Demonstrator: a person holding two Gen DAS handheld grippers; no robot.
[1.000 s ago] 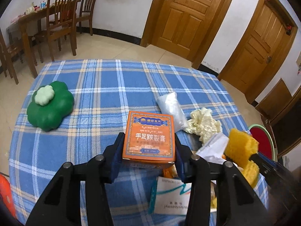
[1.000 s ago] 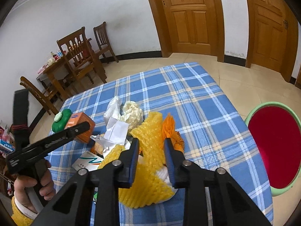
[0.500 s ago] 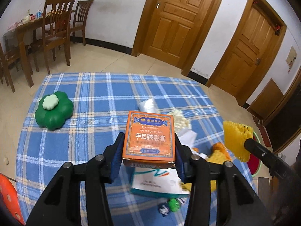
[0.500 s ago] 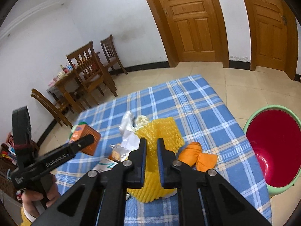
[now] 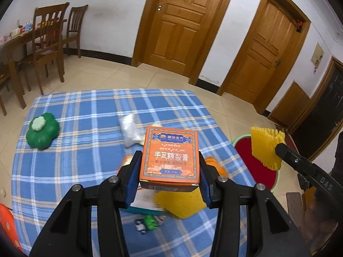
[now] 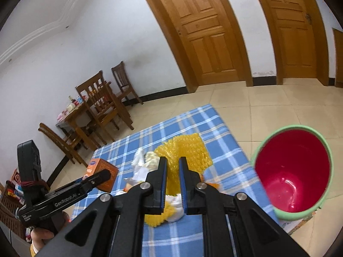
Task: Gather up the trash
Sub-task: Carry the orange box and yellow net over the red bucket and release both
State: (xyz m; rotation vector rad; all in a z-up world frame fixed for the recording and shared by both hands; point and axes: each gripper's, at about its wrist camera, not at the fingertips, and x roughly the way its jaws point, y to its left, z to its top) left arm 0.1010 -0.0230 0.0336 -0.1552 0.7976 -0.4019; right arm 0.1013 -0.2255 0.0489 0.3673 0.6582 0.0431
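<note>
My left gripper [image 5: 169, 165] is shut on an orange cardboard box [image 5: 170, 150], held above the blue plaid table [image 5: 85, 111]. My right gripper [image 6: 172, 163] is shut on a yellow foam net [image 6: 188, 150]; in the left wrist view that net [image 5: 265, 147] hangs from the right gripper [image 5: 278, 147] over the bin. The red bin with a green rim [image 6: 321, 141] stands on the floor by the table's right edge. Loose on the cloth lie a white plastic bag [image 5: 129, 128], another yellow net [image 5: 180, 201], a white tissue [image 6: 139, 160] and small wrappers [image 5: 150, 222].
A green flower-shaped object [image 5: 41, 130] sits at the table's left. Wooden chairs [image 5: 48, 42] and a cluttered dining table [image 5: 15, 40] stand at the back left. Two wooden doors [image 5: 182, 27] close the far wall. An orange object [image 5: 6, 224] is at the lower left.
Both grippers have risen and swung right toward the bin. The right jaws shut on the yellow net and lifted it off the table. The orange box stays gripped.
</note>
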